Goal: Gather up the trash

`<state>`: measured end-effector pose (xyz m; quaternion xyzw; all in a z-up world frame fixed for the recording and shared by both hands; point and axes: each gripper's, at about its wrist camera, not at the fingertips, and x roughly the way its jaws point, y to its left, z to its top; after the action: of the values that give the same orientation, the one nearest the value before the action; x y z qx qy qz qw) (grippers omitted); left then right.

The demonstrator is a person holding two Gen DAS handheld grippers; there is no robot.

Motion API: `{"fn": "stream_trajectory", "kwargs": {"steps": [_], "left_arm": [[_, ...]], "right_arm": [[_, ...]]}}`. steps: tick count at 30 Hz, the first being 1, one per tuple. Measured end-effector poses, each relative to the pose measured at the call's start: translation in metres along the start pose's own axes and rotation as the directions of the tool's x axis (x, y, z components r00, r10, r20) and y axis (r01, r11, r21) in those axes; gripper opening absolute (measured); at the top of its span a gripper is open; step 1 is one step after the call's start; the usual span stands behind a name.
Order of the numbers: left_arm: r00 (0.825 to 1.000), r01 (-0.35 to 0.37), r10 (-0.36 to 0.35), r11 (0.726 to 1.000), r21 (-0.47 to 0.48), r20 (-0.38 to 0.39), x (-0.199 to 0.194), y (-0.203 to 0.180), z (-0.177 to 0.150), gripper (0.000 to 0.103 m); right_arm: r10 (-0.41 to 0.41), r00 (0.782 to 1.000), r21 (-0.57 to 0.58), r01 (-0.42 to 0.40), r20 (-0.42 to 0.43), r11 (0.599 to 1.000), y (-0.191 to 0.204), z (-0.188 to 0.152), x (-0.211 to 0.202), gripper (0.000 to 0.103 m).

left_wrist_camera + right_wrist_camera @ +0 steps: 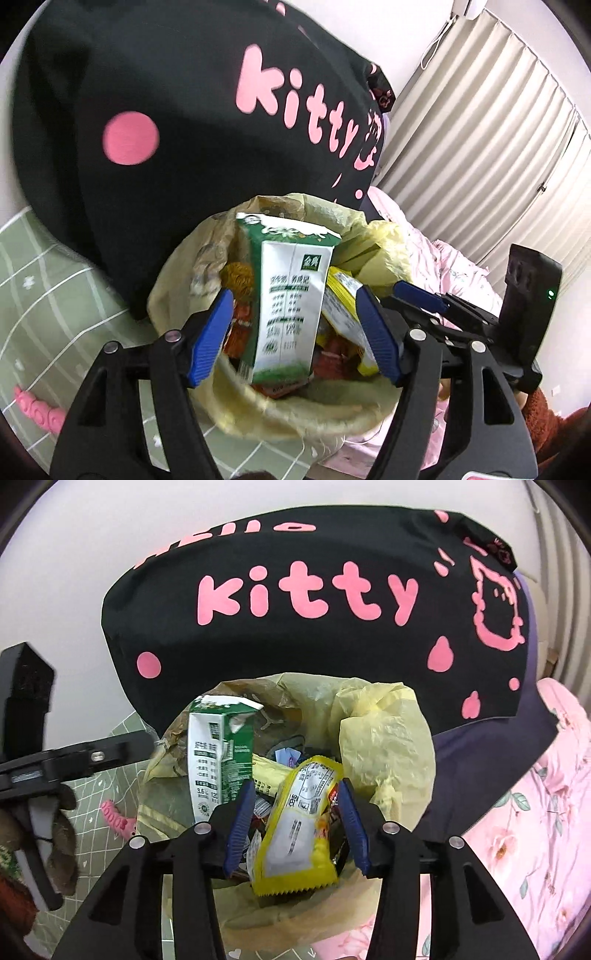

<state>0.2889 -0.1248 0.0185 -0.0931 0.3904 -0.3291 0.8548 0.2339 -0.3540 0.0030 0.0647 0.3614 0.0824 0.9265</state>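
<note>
Two grippers are hanging over the bin (388, 738) right now, both pointing down into the yellow liner. The left gripper (295, 321) is sitting wide open around the milk carton (288, 295), with a gap showing on both sides, so it isn't gripping anything. The carton is standing upright inside the bin on top of the other rubbish. The right gripper (295, 819) is spread too; the yellow wrapper (299, 823) is lying between its fingers and looks loose, though I can't tell for sure whether one edge is brushing a pad. The wrapper is inside the bin, leaning on the pile.

So I'd say this is the drop step, basically done for both pieces. Next move probably needs both grippers lifting straight up and out without snagging the liner or dragging the carton along.

Room is getting tight here. The black Kitty cushion (314, 646) is looming right behind the bin, the pink bedding (535, 812) is crowding the right side, and the two grippers are sitting close together. The green mat (55, 295) side on the left is looking like the most open way out.
</note>
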Motion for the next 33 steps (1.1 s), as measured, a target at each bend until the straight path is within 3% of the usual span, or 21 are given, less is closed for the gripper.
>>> {"fn": "stream_trajectory", "kwargs": {"steps": [3, 6, 8, 14, 18, 21, 24, 29, 33], "left_arm": [[0.997, -0.072, 0.072, 0.997, 0.0, 0.037, -0.03, -0.001, -0.014, 0.074], [0.976, -0.203, 0.203, 0.979, -0.01, 0.083, -0.066, 0.001, -0.038, 0.074], [0.95, -0.292, 0.292, 0.956, -0.016, 0.115, -0.093, 0.002, -0.059, 0.074], [0.875, -0.452, 0.451, 0.891, -0.038, 0.176, -0.152, 0.001, -0.112, 0.074], [0.809, -0.559, 0.555, 0.828, -0.043, 0.193, -0.181, -0.003, -0.147, 0.074], [0.782, -0.588, 0.596, 0.803, -0.101, 0.184, -0.2, -0.001, -0.168, 0.074], [0.777, -0.59, 0.604, 0.797, -0.131, 0.177, -0.215, 0.001, -0.183, 0.074], [0.733, -0.635, 0.653, 0.758, -0.152, 0.193, -0.242, 0.001, -0.201, 0.073], [0.721, -0.639, 0.664, 0.748, -0.181, 0.2, -0.256, 0.001, -0.212, 0.073]], "right_arm": [[-0.015, 1.0, -0.017, 0.015, 0.019, 1.0, 0.012, -0.003, -0.012, 0.046], [-0.008, 0.999, -0.035, 0.01, 0.05, 0.999, 0.032, -0.008, -0.029, 0.046], [0.008, 0.998, -0.049, -0.005, 0.065, 0.999, 0.048, -0.014, -0.04, 0.046], [0.043, 0.997, -0.087, -0.037, 0.062, 0.995, 0.096, -0.046, -0.061, 0.046], [0.079, 0.996, -0.119, -0.073, 0.042, 0.99, 0.13, -0.07, -0.071, 0.046], [0.102, 0.994, -0.136, -0.095, 0.039, 0.986, 0.153, -0.085, -0.081, 0.046], [0.115, 0.992, -0.156, -0.107, 0.043, 0.982, 0.171, -0.097, -0.089, 0.046], [0.117, 0.991, -0.21, -0.103, 0.057, 0.972, 0.198, -0.111, -0.104, 0.046], [0.128, 0.989, -0.221, -0.11, 0.068, 0.969, 0.212, -0.119, -0.112, 0.046]]}}
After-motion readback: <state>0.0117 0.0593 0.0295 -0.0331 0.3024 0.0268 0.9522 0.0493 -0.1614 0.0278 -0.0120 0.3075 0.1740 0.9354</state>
